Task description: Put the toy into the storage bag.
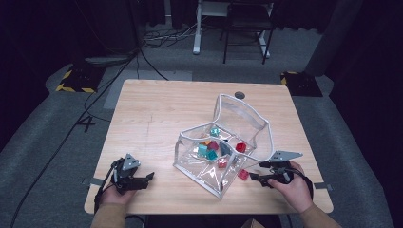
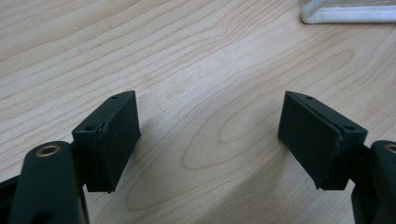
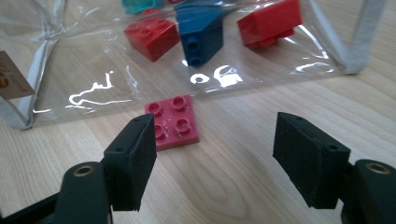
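Your right gripper's (image 3: 215,158) fingers (image 3: 133,161) stood wide apart with nothing pressed between them, low over the table (image 1: 152,109) and aimed at the red brick (image 3: 173,122) lying flat, studs up, on the wood just outside the clear bag (image 1: 223,142). The brick sat just ahead of the left finger rather than centred in the gap, so I judge you had lined up for a pick but would have needed a small sideways shift before closing. In the high view the same red brick (image 1: 243,174) lay beside the bag's near corner, just in front of that gripper (image 1: 260,171).

The bag stood open with its white-trimmed flap thrown back, which left its mouth free for dropping pieces in. Inside lay other bricks, red, teal and dark blue (image 3: 201,32), loosely heaped behind the clear wall. The stray one was probably meant to join them.

Your left gripper (image 2: 210,140) rested near the table's front edge, well apart from the bag, its fingers likewise spread over bare wood and holding nothing. It seemed parked there to stay out of the way.
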The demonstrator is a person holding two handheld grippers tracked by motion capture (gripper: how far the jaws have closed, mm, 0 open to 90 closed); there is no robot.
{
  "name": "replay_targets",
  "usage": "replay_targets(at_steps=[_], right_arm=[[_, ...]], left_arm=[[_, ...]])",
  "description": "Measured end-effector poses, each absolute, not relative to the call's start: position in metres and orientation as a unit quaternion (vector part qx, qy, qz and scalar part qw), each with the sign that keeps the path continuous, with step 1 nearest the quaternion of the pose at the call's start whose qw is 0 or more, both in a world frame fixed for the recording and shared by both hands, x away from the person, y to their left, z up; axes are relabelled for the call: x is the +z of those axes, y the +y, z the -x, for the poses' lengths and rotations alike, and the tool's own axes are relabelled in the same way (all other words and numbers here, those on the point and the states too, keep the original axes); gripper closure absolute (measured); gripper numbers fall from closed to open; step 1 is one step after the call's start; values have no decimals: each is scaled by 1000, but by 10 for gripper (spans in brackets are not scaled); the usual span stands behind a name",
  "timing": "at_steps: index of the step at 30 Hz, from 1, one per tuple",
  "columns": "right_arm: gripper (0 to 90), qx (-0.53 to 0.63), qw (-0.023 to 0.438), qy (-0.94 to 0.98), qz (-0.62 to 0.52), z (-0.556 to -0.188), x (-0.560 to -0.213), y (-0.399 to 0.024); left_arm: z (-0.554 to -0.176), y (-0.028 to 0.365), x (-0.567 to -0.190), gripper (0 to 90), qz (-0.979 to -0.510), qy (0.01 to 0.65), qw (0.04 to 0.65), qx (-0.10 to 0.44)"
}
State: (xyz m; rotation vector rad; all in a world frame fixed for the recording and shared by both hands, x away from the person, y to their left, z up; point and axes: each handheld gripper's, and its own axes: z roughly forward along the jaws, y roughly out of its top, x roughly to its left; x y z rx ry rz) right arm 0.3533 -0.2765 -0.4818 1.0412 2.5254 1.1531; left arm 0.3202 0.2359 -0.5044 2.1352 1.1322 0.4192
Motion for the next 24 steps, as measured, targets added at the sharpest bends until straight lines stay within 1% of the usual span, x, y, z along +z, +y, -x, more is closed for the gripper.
replay_targets(at_steps=[4, 7, 11, 18, 20, 24], right_arm=[[313, 387, 84, 852, -342, -352, -486, -269], [332, 388, 83, 857, -330, -350, -491, -261], [391, 389, 92, 860, -316, -349, -493, -254], [541, 378, 101, 874, -289, -346, -495, -244], [580, 375, 112, 875, -286, -346, -496, -242], [596, 369, 119, 875, -290, -345, -495, -242]], left_arm=[[-320, 236, -504, 211, -819, 434, 338, 161], [-320, 236, -504, 211, -819, 435, 338, 161], [-320, 236, -504, 211, -819, 434, 338, 161], [-320, 236, -504, 211, -819, 434, 338, 161], [-320, 236, -504, 211, -819, 434, 338, 161], [-320, 236, -504, 211, -819, 435, 338, 161]])
